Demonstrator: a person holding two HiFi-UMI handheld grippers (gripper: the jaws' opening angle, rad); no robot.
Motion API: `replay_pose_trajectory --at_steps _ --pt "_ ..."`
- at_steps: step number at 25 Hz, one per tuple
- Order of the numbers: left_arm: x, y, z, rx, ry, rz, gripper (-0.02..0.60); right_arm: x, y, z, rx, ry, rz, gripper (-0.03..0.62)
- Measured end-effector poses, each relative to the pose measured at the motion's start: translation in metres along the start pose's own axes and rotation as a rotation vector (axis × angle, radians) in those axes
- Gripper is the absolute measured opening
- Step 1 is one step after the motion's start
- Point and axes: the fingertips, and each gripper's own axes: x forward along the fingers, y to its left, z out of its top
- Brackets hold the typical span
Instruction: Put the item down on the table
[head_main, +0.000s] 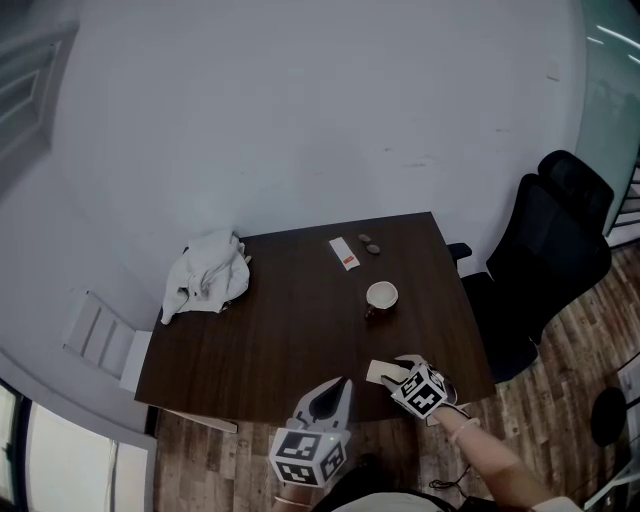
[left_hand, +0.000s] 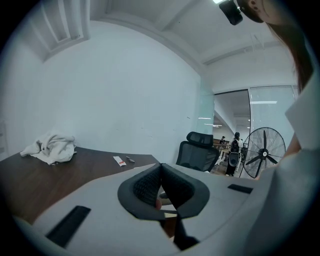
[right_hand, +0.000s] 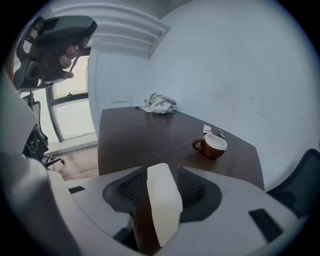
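A cream-coloured block (right_hand: 162, 205) stands on edge between the pads of my right gripper (right_hand: 162, 186), which is shut on it. In the head view that block (head_main: 379, 372) sits at the tip of my right gripper (head_main: 398, 370), over the front right part of the dark wooden table (head_main: 270, 340). My left gripper (head_main: 344, 386) hovers at the table's front edge, left of the right one. Its pads meet at the tips in the left gripper view (left_hand: 160, 169), with nothing gripped.
A brown cup (head_main: 381, 296) with a white inside stands beyond the right gripper. Further back lie a white sachet (head_main: 343, 254) and two small dark items (head_main: 370, 244). A crumpled white cloth (head_main: 205, 275) lies at the back left. A black office chair (head_main: 545, 260) stands right of the table.
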Motion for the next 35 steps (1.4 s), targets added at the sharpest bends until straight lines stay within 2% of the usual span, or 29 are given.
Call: replay_pose_trajectory --at_steps 4,14,27,35 --pt "-0.01 -0.003 0.001 0.0 -0.011 0.021 0.018 -0.028 0.004 0.006 0.091 -0.073 -0.039 0.187" --pt "-0.031 -0.019 0.007 -0.013 -0.047 0.052 0.018 -0.094 0.014 0.029 0.134 -0.236 -0.124 0.118" --pt "-0.063 -0.06 0.007 -0.014 -0.09 0.066 0.017 -0.177 0.027 0.035 0.239 -0.407 -0.16 0.028" --pt "-0.087 -0.096 0.0 -0.008 -0.109 0.061 0.017 -0.232 0.043 0.035 0.26 -0.501 -0.164 0.017"
